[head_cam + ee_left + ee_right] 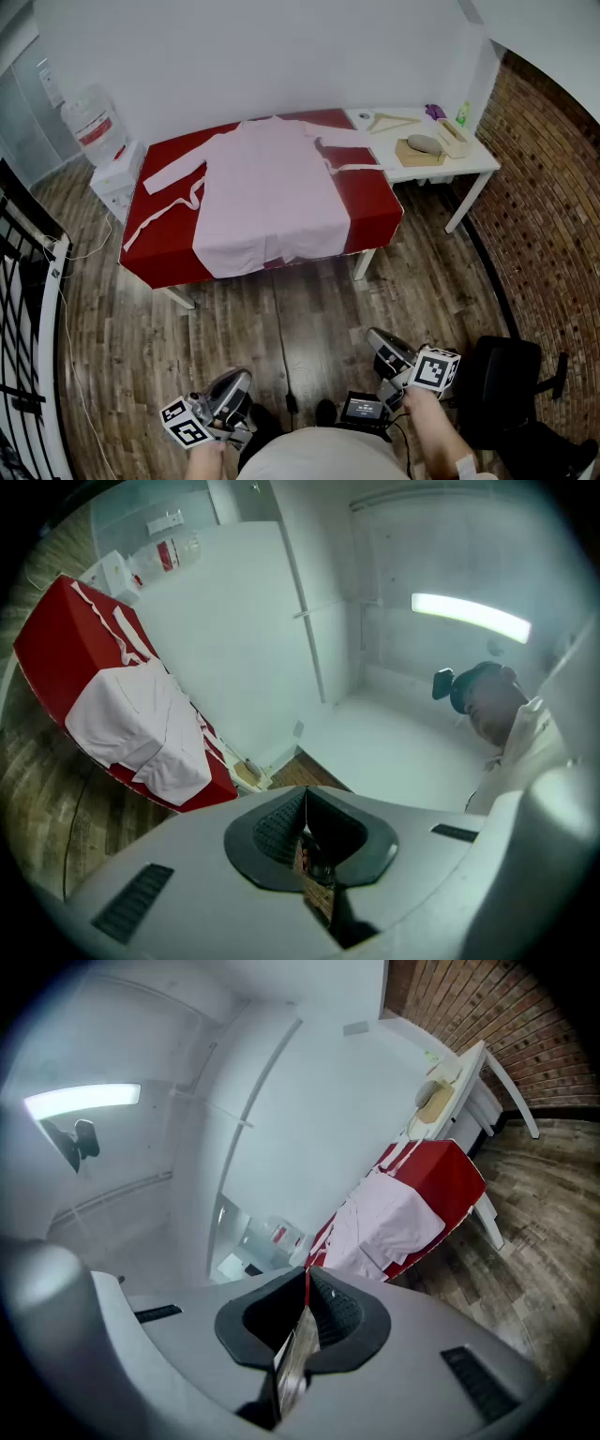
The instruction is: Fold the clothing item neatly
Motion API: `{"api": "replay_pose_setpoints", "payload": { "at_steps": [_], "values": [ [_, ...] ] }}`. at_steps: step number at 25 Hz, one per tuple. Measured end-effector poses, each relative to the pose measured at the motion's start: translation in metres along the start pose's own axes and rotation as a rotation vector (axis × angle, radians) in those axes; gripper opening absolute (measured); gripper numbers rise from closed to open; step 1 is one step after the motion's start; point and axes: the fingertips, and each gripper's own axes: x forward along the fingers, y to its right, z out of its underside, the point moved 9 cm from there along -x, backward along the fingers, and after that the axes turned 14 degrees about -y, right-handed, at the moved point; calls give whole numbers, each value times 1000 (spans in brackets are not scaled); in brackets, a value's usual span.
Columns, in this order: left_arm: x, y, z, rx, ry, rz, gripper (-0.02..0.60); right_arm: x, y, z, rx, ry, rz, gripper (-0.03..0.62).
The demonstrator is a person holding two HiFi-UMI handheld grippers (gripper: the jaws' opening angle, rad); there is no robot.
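A pale pink robe (pixel 270 192) lies spread flat on a red-covered table (pixel 169 246), sleeves out to both sides, its belt trailing at the left and its hem hanging over the front edge. The robe (pixel 141 726) also shows far off in the left gripper view, and the robe (pixel 394 1222) likewise in the right gripper view. My left gripper (pixel 234 382) is low near my body, well short of the table, shut with nothing in it. My right gripper (pixel 382 345) sits beside it at the right, also shut and empty.
A white side table (pixel 473 159) at the right carries a wooden hanger (pixel 392 121), a wooden tray with a stone-like object (pixel 424 145) and small bottles. A water bottle (pixel 92 124) stands at the back left, a black chair (pixel 511 384) at my right. Wooden floor lies between me and the table.
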Motion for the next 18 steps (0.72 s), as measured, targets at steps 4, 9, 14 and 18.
{"api": "replay_pose_setpoints", "payload": {
  "at_steps": [4,9,14,18],
  "values": [
    [12,3,4,4,10,-9,5,-5,9,-8,1,-20,-8,15],
    [16,4,10,-6,19,-30,5,-3,16,-17,-8,-50,-6,15],
    [16,-6,5,-18,16,-33,5,13,16,-23,-2,-56,-13,15],
    [15,-27,-13,-17,7,-15,5,30,14,-31,-12,-40,-1,15]
  ]
}}
